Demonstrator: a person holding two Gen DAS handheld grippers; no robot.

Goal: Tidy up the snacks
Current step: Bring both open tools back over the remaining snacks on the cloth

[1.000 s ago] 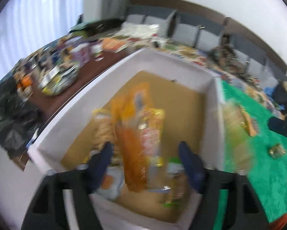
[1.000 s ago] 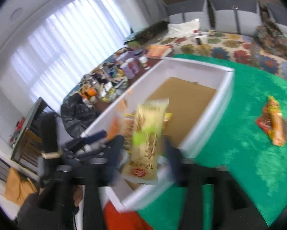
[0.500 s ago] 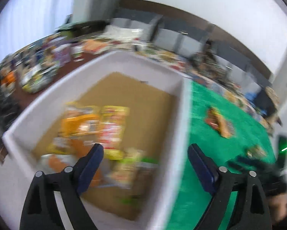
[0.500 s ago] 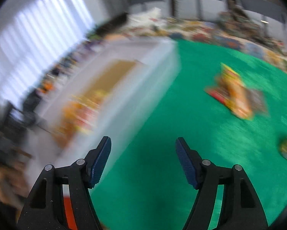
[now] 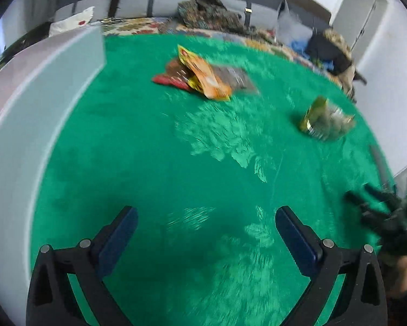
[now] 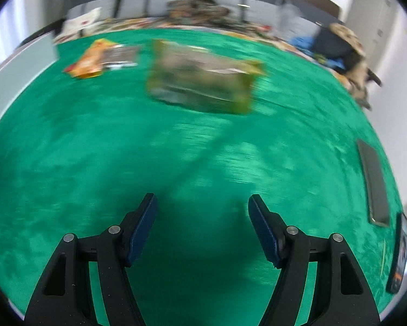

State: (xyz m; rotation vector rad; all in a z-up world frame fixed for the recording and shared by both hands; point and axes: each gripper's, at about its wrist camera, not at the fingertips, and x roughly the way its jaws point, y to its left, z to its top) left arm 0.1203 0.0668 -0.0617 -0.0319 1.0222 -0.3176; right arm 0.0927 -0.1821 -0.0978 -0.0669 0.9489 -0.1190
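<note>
Both grippers hover over a green cloth (image 5: 176,163) with nothing between their fingers. My left gripper (image 5: 206,222) has its jaws opening wide. Ahead of it lie an orange and red pile of snack packets (image 5: 203,77) and, to the right, a clear yellow-edged snack bag (image 5: 325,121). The white box (image 5: 35,103) stands along the left edge. My right gripper (image 6: 202,209) stands open; the clear yellow-edged bag (image 6: 203,81) lies ahead of it and the orange packets (image 6: 94,57) are at the far left. The other gripper (image 5: 379,217) shows at the left wrist view's right edge.
A dark flat device (image 6: 373,182) and a phone-like device (image 6: 400,252) lie at the cloth's right edge. Behind the cloth are a patterned cover, cushions (image 5: 75,23) and a dark bag (image 5: 331,51). A white wall rises on the right.
Both grippers let go of their snack packets over the white box, then swung right and down over the green cloth. The left jaws widened.
</note>
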